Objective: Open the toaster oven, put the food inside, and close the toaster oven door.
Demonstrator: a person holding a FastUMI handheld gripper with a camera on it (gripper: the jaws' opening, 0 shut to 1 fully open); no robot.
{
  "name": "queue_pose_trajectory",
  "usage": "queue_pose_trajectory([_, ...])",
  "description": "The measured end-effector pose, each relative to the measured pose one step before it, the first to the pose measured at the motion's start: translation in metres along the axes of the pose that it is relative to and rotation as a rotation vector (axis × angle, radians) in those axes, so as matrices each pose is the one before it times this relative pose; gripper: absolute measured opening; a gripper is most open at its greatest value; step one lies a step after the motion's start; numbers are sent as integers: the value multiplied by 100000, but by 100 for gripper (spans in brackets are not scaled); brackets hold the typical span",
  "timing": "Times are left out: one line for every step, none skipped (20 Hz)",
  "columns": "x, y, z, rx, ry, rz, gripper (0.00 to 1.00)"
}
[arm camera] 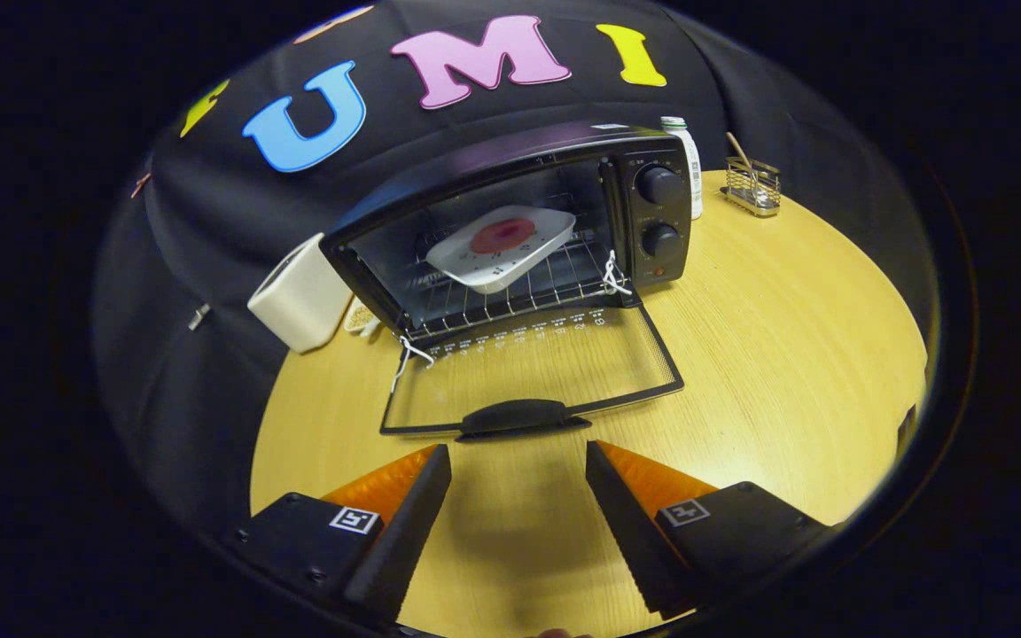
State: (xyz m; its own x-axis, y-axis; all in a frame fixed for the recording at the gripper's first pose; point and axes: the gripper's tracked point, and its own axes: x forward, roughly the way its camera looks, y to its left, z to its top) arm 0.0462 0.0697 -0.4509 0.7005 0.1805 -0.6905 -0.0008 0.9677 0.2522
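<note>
The black toaster oven (pixel 528 221) stands on the round light wooden table (pixel 785 354), and it serves here as the landmark for all other things. Its glass door with a black frame (pixel 533 377) is folded fully down and lies flat on the table in front of the oven, with the black handle (pixel 515 416) at the outer edge of the door. Inside the oven, on the wire rack (pixel 510 297), sits a white square tray (pixel 500 248) that carries the food, a round reddish piece (pixel 503 236). Two black round knobs (pixel 659 213) are on the right panel of the oven. The gripper (pixel 518 465) is in front of the oven, just before the door handle and apart from it; its two fingers are spread wide and there is nothing between them, only the bare table. To the left of the oven, close beside it, stands a cream rectangular box (pixel 298 297). Behind the right corner of the oven stands a white plastic bottle (pixel 690 168). Further to the right of the oven, well apart from it, is a small metal wire holder (pixel 752 188) with a wooden stick in it.
</note>
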Motion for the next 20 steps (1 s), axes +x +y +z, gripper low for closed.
queue_pose_trajectory([266, -379, -464, -2622, 1949, -2125, 99])
queue_pose_trajectory([420, -332, -237, -3166, 822, -2586, 99])
queue_pose_trajectory([392, -506, -170, -3435, 283, -2497, 99])
queue_pose_trajectory([286, -241, -263, -3545, 510, -2058, 99])
queue_pose_trajectory([415, -351, -174, -3260, 720, -1645, 99])
queue_pose_trajectory([423, -315, -235, -2566, 1055, -1593, 99])
queue_pose_trajectory([458, -216, -282, -1544, 1157, -944, 99])
queue_pose_trajectory([741, -40, -216, -668, 1498, -380, 99])
queue_pose_trajectory([538, -34, -180, -128, 1417, -155, 99])
queue_pose_trajectory([586, 16, -63, 85, 1066, -124, 99])
queue_pose_trajectory([467, 54, 37, 287, 681, 68, 99])
queue_pose_trajectory([457, 166, 73, 359, 505, 136, 99])
queue_pose_trajectory([438, 130, 24, -29, 589, 125, 99])
queue_pose_trajectory([455, 9, -122, -302, 1258, -203, 99])
queue_pose_trajectory([221, -88, 223, -666, 190, -1079, 99])
queue_pose_trajectory([235, 138, 370, 11, -735, 164, 100])
queue_pose_trajectory([224, 273, 117, 59, 454, 109, 99])
queue_pose_trajectory([230, 71, 330, -460, -136, 114, 100])
queue_pose_trajectory([23, 184, -28, -462, 754, 164, 100])
queue_pose_trajectory([80, 82, 65, -594, 424, 15, 100])
